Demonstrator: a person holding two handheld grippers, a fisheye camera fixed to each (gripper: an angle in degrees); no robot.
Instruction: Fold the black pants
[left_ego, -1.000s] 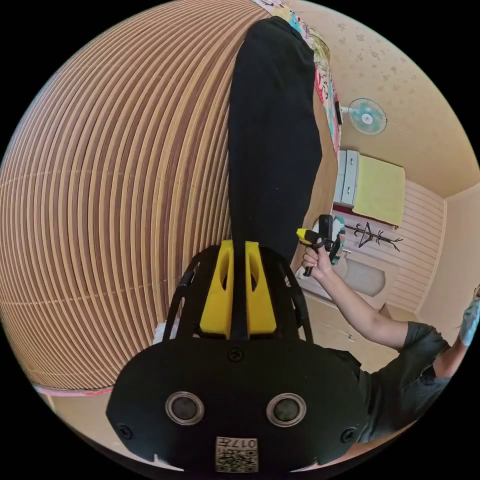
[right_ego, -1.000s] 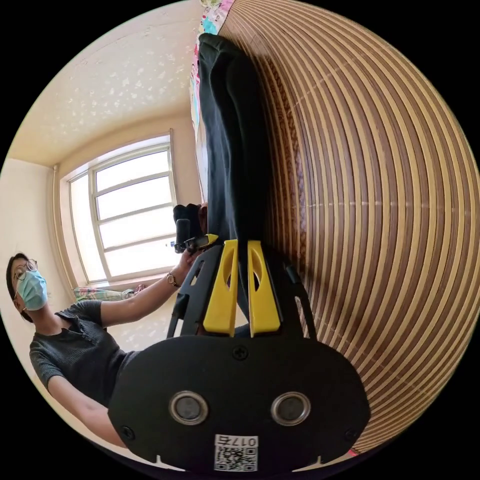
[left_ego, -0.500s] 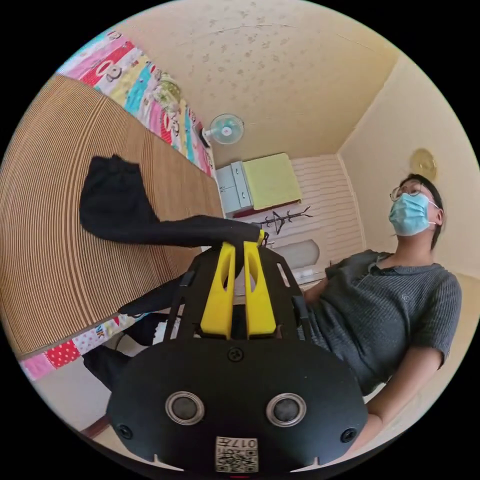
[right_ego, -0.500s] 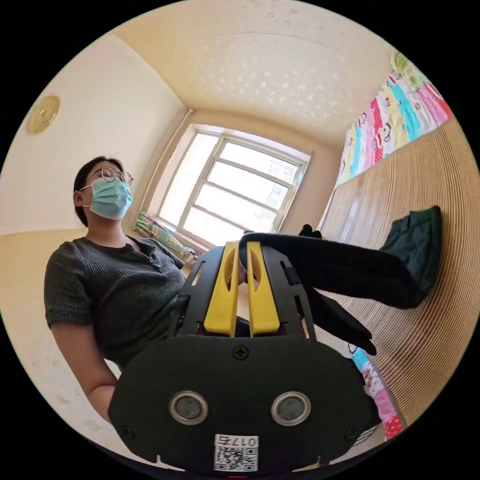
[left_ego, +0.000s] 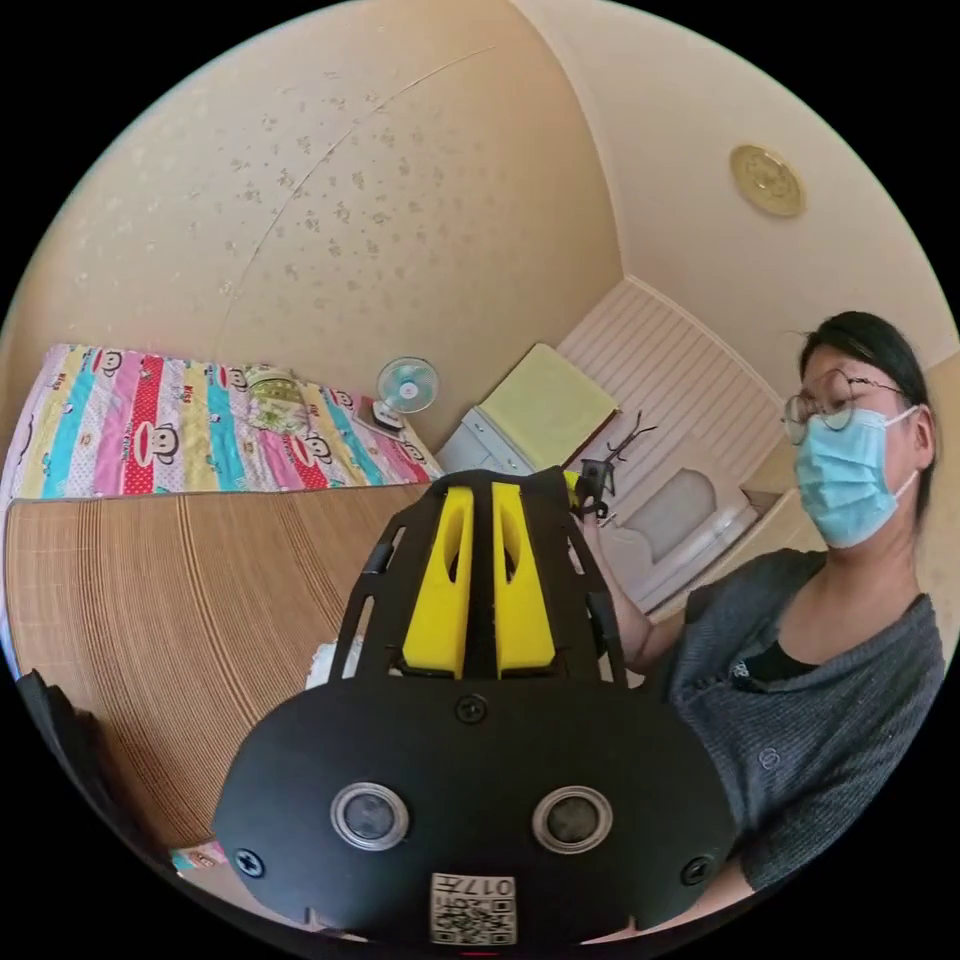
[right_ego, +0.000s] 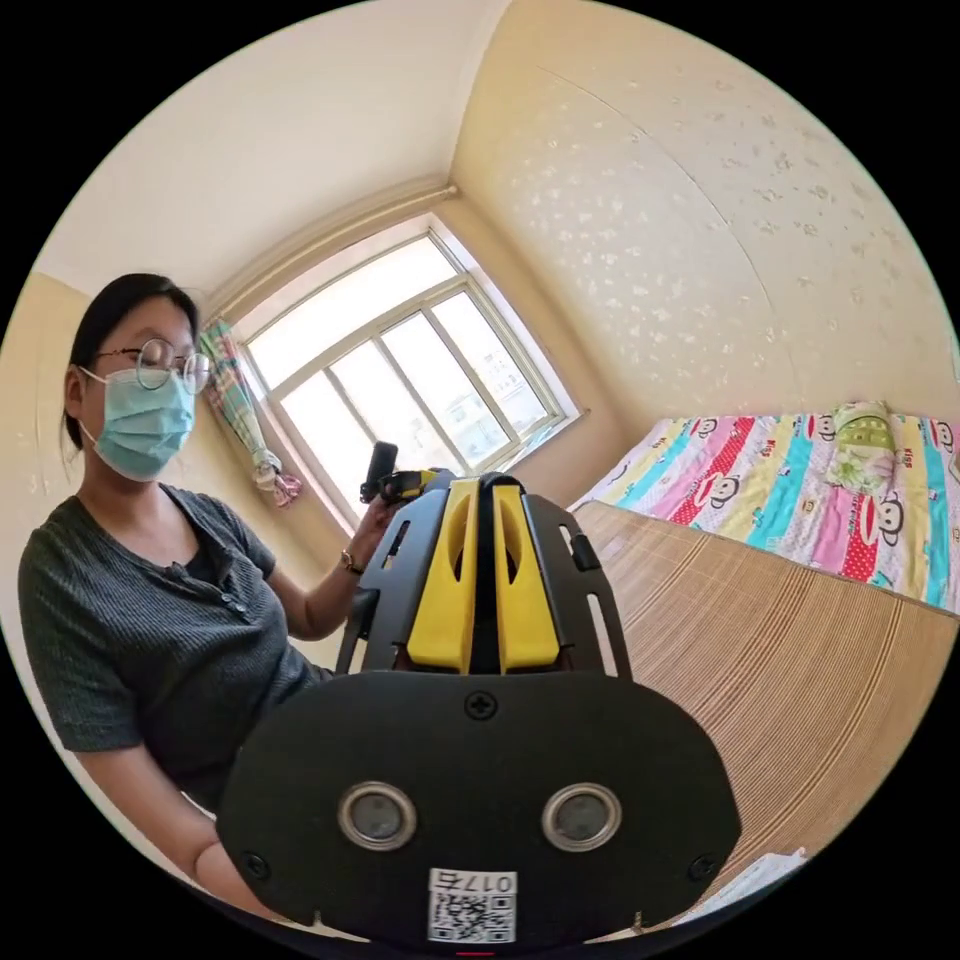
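My left gripper (left_ego: 482, 490) has its yellow jaws pressed together on a thin strip of the black pants (left_ego: 481, 600). Black cloth bunches at the jaw tips. A dark fold of cloth (left_ego: 70, 750) shows at the lower left edge of the left gripper view, over the bamboo mat (left_ego: 200, 600). My right gripper (right_ego: 485, 485) is likewise shut, with a dark strip of the pants (right_ego: 484, 590) between its jaws. Each gripper appears close beside the other: the right gripper (left_ego: 590, 485) in a hand, and the left gripper (right_ego: 400, 485) in the other hand. The rest of the pants is hidden below.
The person (left_ego: 820, 640) in a grey top stands close behind both grippers. A striped colourful sheet (left_ego: 150, 440) borders the mat's far side. A fan (left_ego: 407, 385), a cabinet (left_ego: 520, 430) and a coat rack (left_ego: 625, 445) stand by the wall. A window (right_ego: 400, 370) is behind the person.
Both grippers have risen and tilted up with the pants still held. The views swung from the mat to the room. The stretched leg and crumpled waist on the mat have left both views.
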